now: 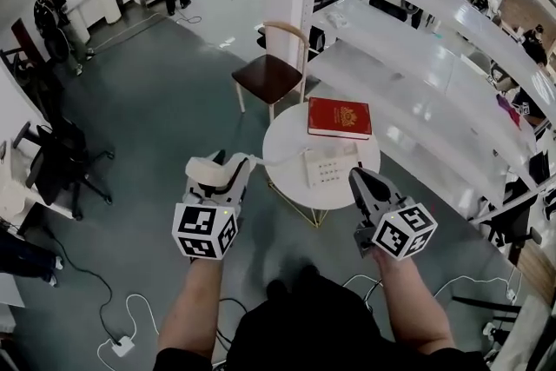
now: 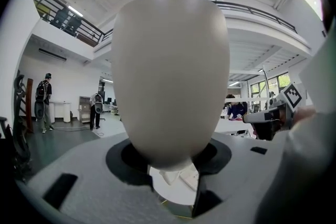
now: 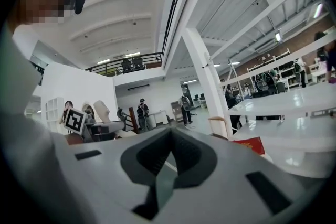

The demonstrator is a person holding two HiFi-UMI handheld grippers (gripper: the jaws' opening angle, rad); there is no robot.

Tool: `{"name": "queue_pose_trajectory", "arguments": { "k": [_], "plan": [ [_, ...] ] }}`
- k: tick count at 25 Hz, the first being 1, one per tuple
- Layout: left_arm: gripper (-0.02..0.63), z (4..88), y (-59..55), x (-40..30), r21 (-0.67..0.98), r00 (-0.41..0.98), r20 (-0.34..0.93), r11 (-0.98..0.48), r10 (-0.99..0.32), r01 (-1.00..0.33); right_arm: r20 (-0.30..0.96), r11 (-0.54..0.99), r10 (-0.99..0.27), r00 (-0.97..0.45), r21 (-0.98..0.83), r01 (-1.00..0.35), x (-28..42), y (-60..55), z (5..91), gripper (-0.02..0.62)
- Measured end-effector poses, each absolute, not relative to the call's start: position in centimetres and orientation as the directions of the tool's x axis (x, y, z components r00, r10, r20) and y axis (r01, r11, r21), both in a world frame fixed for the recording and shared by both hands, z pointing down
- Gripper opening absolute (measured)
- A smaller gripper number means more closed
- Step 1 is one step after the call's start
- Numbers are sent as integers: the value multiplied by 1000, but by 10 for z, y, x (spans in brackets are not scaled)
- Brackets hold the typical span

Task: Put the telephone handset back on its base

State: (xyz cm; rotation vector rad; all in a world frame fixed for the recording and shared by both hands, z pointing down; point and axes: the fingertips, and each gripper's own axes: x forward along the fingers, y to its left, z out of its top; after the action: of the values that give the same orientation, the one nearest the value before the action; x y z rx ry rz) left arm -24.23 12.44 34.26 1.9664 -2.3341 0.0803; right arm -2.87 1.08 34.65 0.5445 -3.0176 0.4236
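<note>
My left gripper (image 1: 224, 178) is shut on the cream telephone handset (image 1: 201, 167), held left of the round white table (image 1: 287, 143). The handset's rounded end (image 2: 170, 76) fills the left gripper view. A cord (image 1: 263, 158) runs from it to the telephone base (image 1: 328, 165), a white keypad unit at the table's near side. My right gripper (image 1: 360, 180) hangs just right of the base with its jaws shut and nothing between them. In the right gripper view the left gripper (image 3: 92, 126) and the handset (image 3: 102, 111) show at the left.
A red book (image 1: 339, 117) lies on the table's far side. A wooden chair (image 1: 271, 69) stands behind the table and long white shelves (image 1: 417, 74) run along the right. An office chair (image 1: 52, 156) sits at the left. Cables and a power strip (image 1: 122, 346) lie on the floor.
</note>
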Motion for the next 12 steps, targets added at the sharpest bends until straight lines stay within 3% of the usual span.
{"name": "queue_pose_trajectory", "arguments": {
  "k": [12],
  "plan": [
    [207,350,3,-269,-18,-115,131,114,-985,-993,74,871,-375,-924,-314,-378,-57,-109,366,5]
  ]
}}
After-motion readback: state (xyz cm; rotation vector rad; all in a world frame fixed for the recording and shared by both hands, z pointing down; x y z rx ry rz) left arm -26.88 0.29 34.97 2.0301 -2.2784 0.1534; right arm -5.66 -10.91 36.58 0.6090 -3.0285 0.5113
